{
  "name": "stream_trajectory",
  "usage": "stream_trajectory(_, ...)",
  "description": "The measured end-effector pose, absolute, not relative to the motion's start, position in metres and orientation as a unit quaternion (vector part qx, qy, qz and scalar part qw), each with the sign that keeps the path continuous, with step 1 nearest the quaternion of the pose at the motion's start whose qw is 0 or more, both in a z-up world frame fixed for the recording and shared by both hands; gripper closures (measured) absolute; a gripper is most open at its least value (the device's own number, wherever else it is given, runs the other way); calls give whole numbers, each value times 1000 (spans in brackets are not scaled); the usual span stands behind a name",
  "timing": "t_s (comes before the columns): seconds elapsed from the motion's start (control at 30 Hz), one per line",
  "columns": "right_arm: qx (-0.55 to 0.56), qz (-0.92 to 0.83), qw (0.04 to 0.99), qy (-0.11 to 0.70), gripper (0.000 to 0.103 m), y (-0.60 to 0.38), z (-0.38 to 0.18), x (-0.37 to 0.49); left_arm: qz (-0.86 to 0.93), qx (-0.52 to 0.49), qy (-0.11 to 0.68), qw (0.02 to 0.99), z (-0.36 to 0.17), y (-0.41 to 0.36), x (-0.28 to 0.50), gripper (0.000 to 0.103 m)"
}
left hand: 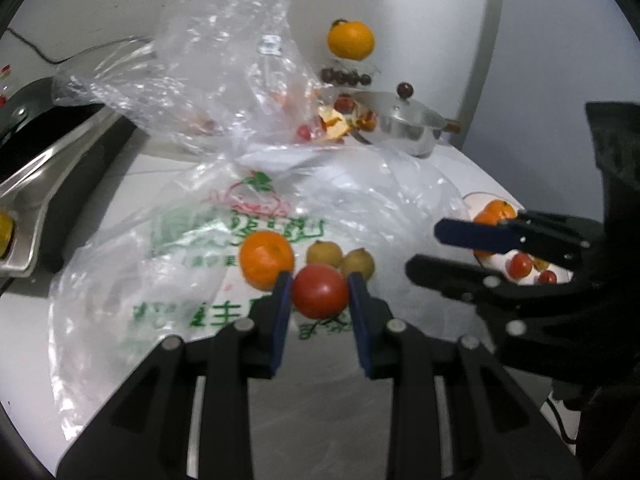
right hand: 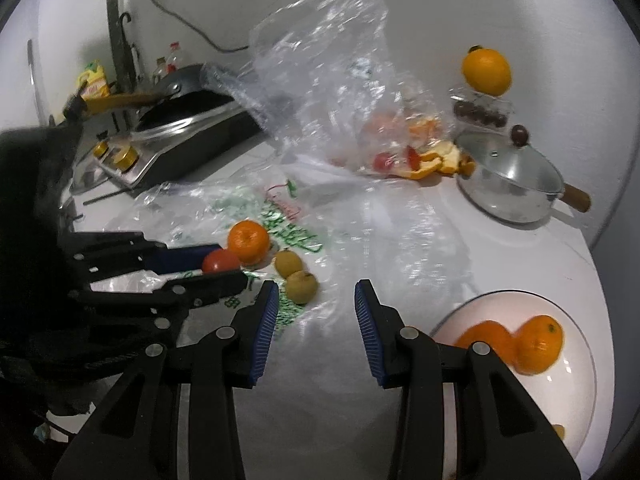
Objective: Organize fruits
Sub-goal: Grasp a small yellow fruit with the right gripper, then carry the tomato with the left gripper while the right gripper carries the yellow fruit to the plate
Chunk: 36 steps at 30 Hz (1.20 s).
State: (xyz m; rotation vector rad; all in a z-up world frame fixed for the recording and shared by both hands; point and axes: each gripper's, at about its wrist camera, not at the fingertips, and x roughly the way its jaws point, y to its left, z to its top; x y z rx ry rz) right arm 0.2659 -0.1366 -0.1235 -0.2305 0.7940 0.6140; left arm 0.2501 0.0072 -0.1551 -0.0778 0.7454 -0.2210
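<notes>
White bench, bags spread: left hand-held gripper (left hand: 319, 294) clamps tomato (left hand: 319, 296); right hand-held gripper (right hand: 316, 308) open, empty.
Tomato soft, smooth, bruisable; hold across its middle, lightly; plate (right hand: 576, 392) at 4 o'clock.

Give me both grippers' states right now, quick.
Left gripper: shut on the red tomato.
Right gripper: open, nothing between its pads, above the plastic bag.
</notes>
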Motion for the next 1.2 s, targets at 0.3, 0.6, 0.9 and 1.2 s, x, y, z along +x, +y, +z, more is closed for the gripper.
stream_trajectory(0.3, -125, 294, 856, 406, 61, -112, -141, 280, -106, -53, 359, 926, -161, 27, 247, 74)
stream_trajectory(0.6, -135, 279, 852, 422, 61, -100, -154, 291, -112, -61, 356, 926, -162, 35, 245, 74)
stream_trajectory(0.9, -150, 266, 846, 436, 62, -91, -167, 298, -110, -64, 353, 927, -161, 38, 244, 74)
stream_trajectory(1.2, -165, 269, 852, 418, 75, -91, -160, 289, -113, -60, 350, 928, -158, 33, 240, 74)
